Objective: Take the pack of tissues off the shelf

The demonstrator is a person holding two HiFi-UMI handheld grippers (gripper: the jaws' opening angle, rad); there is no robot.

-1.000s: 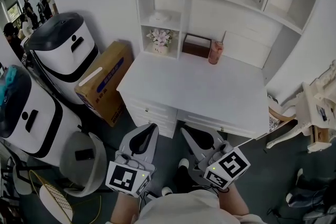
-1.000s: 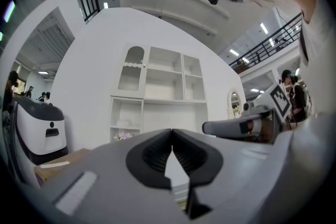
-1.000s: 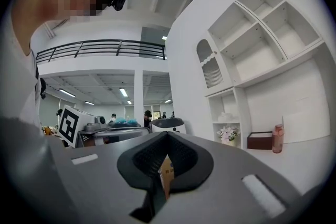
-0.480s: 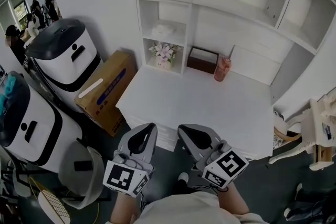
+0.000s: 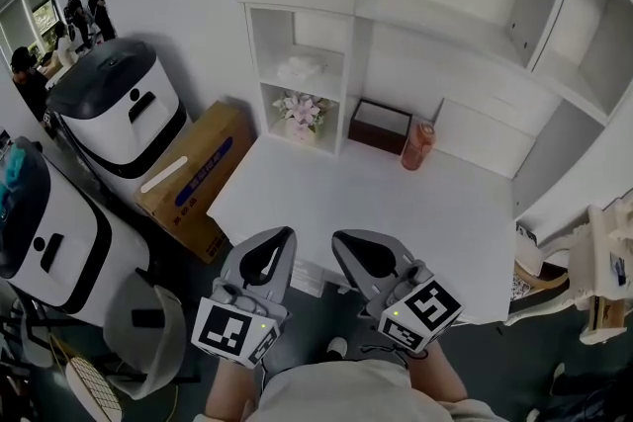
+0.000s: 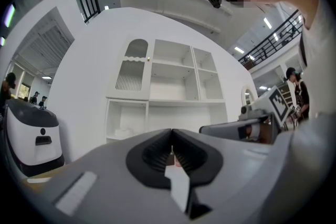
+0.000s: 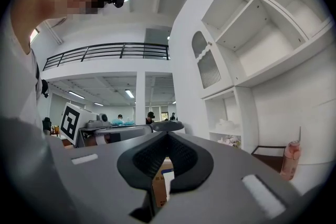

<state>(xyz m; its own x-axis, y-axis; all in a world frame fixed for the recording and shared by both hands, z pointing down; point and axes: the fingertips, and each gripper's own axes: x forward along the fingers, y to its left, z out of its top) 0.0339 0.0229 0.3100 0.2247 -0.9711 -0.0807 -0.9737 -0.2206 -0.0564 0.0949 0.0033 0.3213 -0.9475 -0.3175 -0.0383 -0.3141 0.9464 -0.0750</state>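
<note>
Well, at the far left of the head view I see a white machine with a dark lid (image 5: pixel 117 104), and a second one like it stands nearer to me. A cardboard box (image 5: pixel 188 178) leans between the machines and the white desk (image 5: pixel 396 212).

The left gripper (image 5: pixel 282 234) hangs at the desk's near edge. Its own view shows the jaws clenched tip to tip with nothing between them.

Beyond it, at the far left corner of the desk, the shelf unit (image 5: pixel 354 35) has two open cubbies, one above the other. The pack of tissues (image 5: pixel 300 71) lies in the upper cubby, pale and soft-looking, and is well apart from both grippers. A small pot of pink flowers (image 5: pixel 302 111) sits in the cubby directly beneath it.

The right gripper (image 5: pixel 341 240) is just beside the left one, also at the near edge. Its jaws are pressed together at the tips and hold nothing. Through the hollow behind the tips I can only make out the cardboard box.

Further right, against the back of the desk, sits a dark brown open box (image 5: pixel 380 126). A pink bottle (image 5: pixel 418 144) stands upright just to its right. Part of a white chair (image 5: pixel 605 272) shows at the right edge of the view.
</note>
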